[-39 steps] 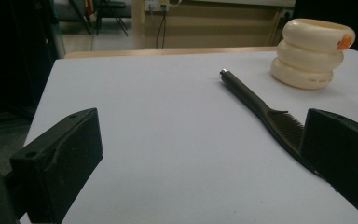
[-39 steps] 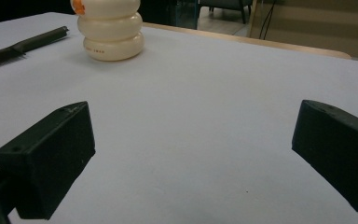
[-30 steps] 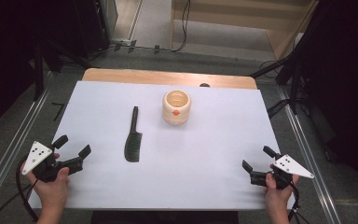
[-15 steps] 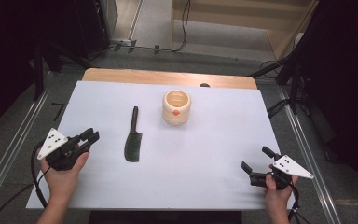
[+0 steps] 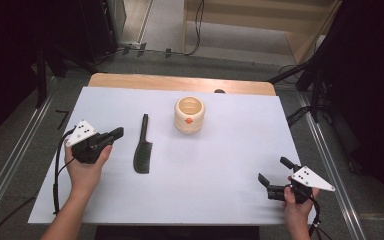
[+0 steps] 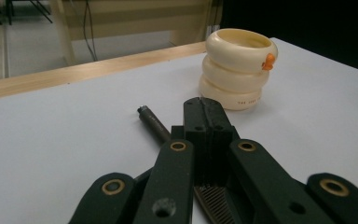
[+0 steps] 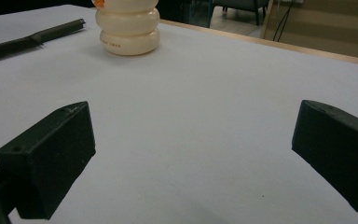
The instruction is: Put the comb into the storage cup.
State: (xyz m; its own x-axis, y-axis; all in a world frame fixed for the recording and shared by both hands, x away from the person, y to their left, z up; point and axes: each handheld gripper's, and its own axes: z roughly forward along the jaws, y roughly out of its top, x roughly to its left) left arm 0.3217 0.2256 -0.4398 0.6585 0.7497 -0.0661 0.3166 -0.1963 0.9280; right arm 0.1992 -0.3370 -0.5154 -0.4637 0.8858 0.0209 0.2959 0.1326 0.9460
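Since the earlier frames, the left tool (image 5: pixel 116 133) had travelled from the near-left part of the surface (image 5: pixel 230 165) toward the comb (image 5: pixel 143 148), and its jaws had just been closing; they stood clenched together with nothing between them, as the left gripper view showed the two black jaws pressed flat against each other above the comb's handle (image 6: pixel 153 122). Over the same stretch the right tool (image 5: pixel 276 176) had kept its place near the right front corner, jaws spread wide and empty, with bare surface between them in the right gripper view.

The comb lay flat on the white surface, handle pointing away from the person, teeth end nearer, just beside the left tool's tips and apart from them. A cream ringed cup (image 5: pixel 189 114) with a small orange mark stood upright beyond and to the right of the comb, well apart from it.

By my reading, the step in hand was the approach to the comb, not yet a grasp. Next the jaws would need to be released again and lowered astride the thin handle, since closed jaws can only push it.

Room was generous: open surface lay all around the comb, the cup was off the likely path, and the surface edges were far from both tools
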